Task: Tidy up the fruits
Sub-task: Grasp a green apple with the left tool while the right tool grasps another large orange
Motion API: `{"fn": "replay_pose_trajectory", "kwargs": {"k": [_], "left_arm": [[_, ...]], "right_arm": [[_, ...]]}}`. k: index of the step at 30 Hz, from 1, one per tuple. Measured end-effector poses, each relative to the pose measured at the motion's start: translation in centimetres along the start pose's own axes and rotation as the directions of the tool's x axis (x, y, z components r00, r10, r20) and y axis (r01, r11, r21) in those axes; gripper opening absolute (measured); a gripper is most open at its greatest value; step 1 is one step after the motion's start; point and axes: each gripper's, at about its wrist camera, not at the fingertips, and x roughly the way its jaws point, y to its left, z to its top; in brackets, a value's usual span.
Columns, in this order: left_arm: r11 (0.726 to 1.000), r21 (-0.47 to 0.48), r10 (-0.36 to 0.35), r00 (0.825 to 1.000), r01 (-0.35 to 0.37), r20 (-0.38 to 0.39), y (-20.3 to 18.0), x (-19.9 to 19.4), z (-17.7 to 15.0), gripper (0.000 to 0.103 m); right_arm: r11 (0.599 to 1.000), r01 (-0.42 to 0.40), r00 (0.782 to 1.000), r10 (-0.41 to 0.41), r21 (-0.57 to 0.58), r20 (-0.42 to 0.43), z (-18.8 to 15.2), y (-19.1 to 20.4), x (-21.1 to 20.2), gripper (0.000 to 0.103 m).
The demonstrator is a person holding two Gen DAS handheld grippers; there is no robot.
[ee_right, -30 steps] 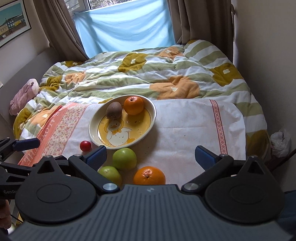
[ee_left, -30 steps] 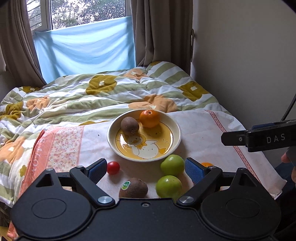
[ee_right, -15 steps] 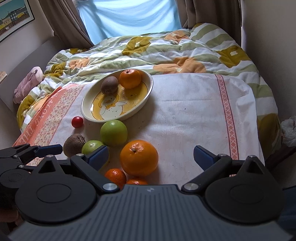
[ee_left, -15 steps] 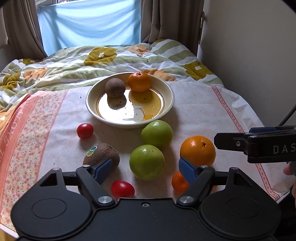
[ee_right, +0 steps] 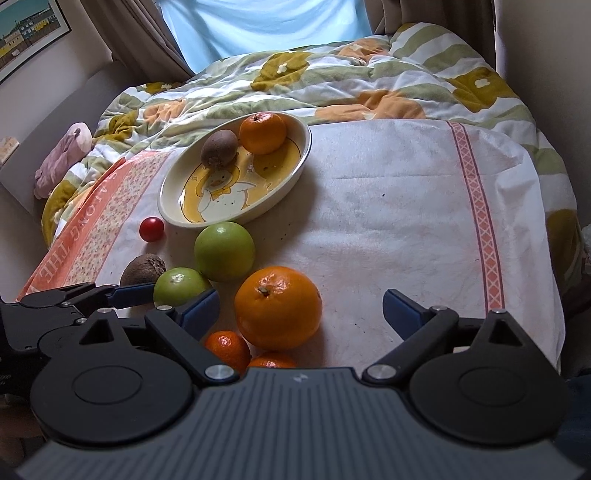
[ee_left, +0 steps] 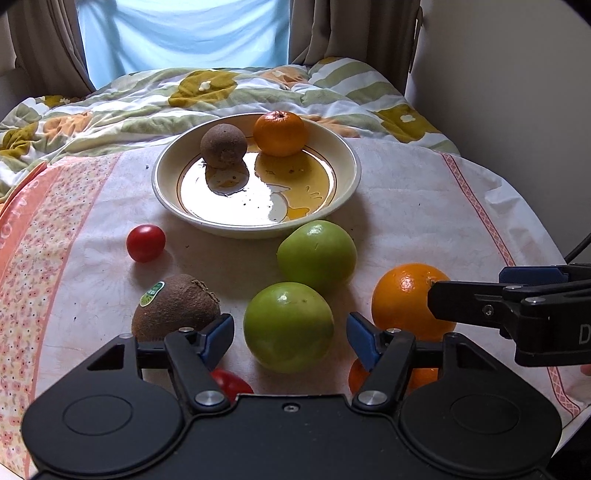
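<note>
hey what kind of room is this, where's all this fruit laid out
Most likely a bedroom at home. The fruit and plate sit on a cloth spread at the foot of a bed with a flowered, striped quilt. Behind it are a curtained window and a framed picture.

Daylight from the window lit both fisheye views, sharp at centre and bent at the edges.

Soft light came through the pale blue cloth (ee_left: 184,37) behind the plate (ee_left: 255,229), which threw white glare across the plate's glazed floor and mirrored the kiwi (ee_left: 223,146) and mandarin (ee_left: 280,128) resting on it. Fruit in front of the plate cast soft shadows toward the camera. Highlights dotted the green apples (ee_left: 288,326). The walls and curtains (ee_right: 122,33) beyond the plate curved strongly, and dark vignetting filled the corners. Nothing showed motion blur.
</note>
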Motion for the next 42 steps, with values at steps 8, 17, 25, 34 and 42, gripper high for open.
{"fn": "replay_pose_trajectory", "kwargs": {"k": [8, 17, 25, 34, 42], "left_arm": [[1.0, 0.031, 0.002, 1.0, -0.001, -0.019, 0.1, 0.9, -0.4, 0.059], [0.997, 0.079, -0.021, 1.0, 0.023, -0.02, 0.0, 0.6, -0.4, 0.059], [0.994, 0.105, -0.039, 0.999, 0.041, -0.019, 0.4, 0.1, -0.3, 0.059], [0.993, 0.112, -0.046, 0.999, 0.048, -0.017, 0.8, -0.2, -0.5, 0.059], [0.992, 0.114, -0.048, 0.999, 0.049, -0.004, 0.9, -0.7, -0.5, 0.059]], "right_arm": [[0.999, -0.03, 0.999, 0.031, 0.038, -0.024, 0.0, -0.4, 1.1, 0.103], [0.994, -0.058, 0.996, 0.064, 0.09, -0.057, 0.0, -0.1, 2.4, 0.103], [0.99, -0.036, 0.997, 0.045, 0.134, -0.066, -0.2, 0.0, 2.8, 0.1], [0.991, -0.029, 0.996, 0.039, 0.131, -0.077, -0.4, 0.6, 3.9, 0.085], [0.994, -0.017, 0.997, 0.025, 0.112, -0.068, -0.4, 0.9, 4.2, 0.078]]}}
